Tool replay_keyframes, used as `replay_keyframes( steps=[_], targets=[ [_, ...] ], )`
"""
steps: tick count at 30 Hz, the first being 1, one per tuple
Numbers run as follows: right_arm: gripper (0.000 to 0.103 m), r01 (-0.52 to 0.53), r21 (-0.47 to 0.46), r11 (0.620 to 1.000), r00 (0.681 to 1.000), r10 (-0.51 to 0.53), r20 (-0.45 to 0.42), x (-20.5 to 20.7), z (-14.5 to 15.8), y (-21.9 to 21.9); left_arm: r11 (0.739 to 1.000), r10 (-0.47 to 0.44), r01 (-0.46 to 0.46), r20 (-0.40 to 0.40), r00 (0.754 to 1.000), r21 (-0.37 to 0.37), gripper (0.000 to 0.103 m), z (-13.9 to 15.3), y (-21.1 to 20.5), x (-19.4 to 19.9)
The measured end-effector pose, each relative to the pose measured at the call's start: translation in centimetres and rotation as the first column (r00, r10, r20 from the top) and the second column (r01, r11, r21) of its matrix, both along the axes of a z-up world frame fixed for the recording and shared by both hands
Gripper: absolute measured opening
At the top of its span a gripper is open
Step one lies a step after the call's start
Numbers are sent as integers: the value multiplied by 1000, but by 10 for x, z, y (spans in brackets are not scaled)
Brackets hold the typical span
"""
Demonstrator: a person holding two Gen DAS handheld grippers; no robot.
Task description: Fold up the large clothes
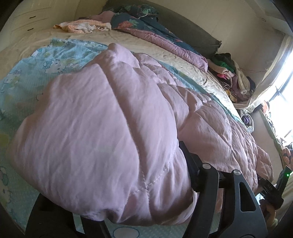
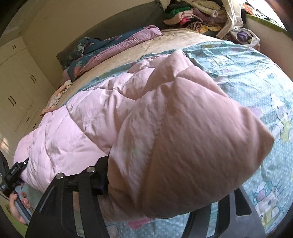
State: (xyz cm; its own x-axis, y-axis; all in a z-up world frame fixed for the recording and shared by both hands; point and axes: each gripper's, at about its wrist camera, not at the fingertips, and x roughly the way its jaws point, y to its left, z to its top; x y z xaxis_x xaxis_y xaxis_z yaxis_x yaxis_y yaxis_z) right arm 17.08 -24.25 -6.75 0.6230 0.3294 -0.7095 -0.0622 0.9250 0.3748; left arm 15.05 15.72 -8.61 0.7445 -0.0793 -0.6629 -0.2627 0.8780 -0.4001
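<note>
A puffy pink quilt (image 1: pixel 91 119) (image 2: pixel 109 113), folded over itself, lies on the teal cartoon-print sheet (image 1: pixel 36 64) (image 2: pixel 256 73) of a bed. In the left wrist view one end of it bulges over my left gripper (image 1: pixel 117 164). Only one black finger (image 1: pixel 184 152) shows, sunk into a fold. In the right wrist view the quilt's other end heaps over my right gripper (image 2: pixel 164 174), and one finger (image 2: pixel 103 164) shows against its side. Both sets of pads are buried in fabric, so I cannot see whether they press on it. A hand (image 2: pixel 18 205) holds the left gripper's body.
A dark floral blanket with a mauve lining (image 1: pixel 139 23) (image 2: pixel 109 45) lies along the headboard side. A peach cloth (image 1: pixel 82 26) sits near it. A pile of clothes (image 1: pixel 228 73) (image 2: pixel 192 16) stands beside the bright window (image 1: pixel 282 102). Cream wardrobes (image 2: pixel 16 91) line the wall.
</note>
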Motion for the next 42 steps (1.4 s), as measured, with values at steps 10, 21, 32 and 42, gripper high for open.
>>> replay_keyframes(
  steps=[10, 21, 32, 42],
  targets=[
    [96, 38, -3, 999, 999, -38, -26, -31, 7, -18, 1000, 29, -29, -28, 999, 1, 93, 4, 4, -26],
    [96, 108, -62, 992, 990, -101, 98, -76, 50, -38, 994, 102, -102, 9, 995, 50, 94, 34, 17, -73],
    [99, 74, -149, 986, 940, -19, 341, -135, 128, -17, 989, 91, -105, 135, 987, 100, 94, 88, 5, -121],
    [99, -12, -223, 975, 883, 115, 456, -180, 164, 23, 987, 14, -46, 201, 980, 154, 94, 110, -32, -141]
  ],
)
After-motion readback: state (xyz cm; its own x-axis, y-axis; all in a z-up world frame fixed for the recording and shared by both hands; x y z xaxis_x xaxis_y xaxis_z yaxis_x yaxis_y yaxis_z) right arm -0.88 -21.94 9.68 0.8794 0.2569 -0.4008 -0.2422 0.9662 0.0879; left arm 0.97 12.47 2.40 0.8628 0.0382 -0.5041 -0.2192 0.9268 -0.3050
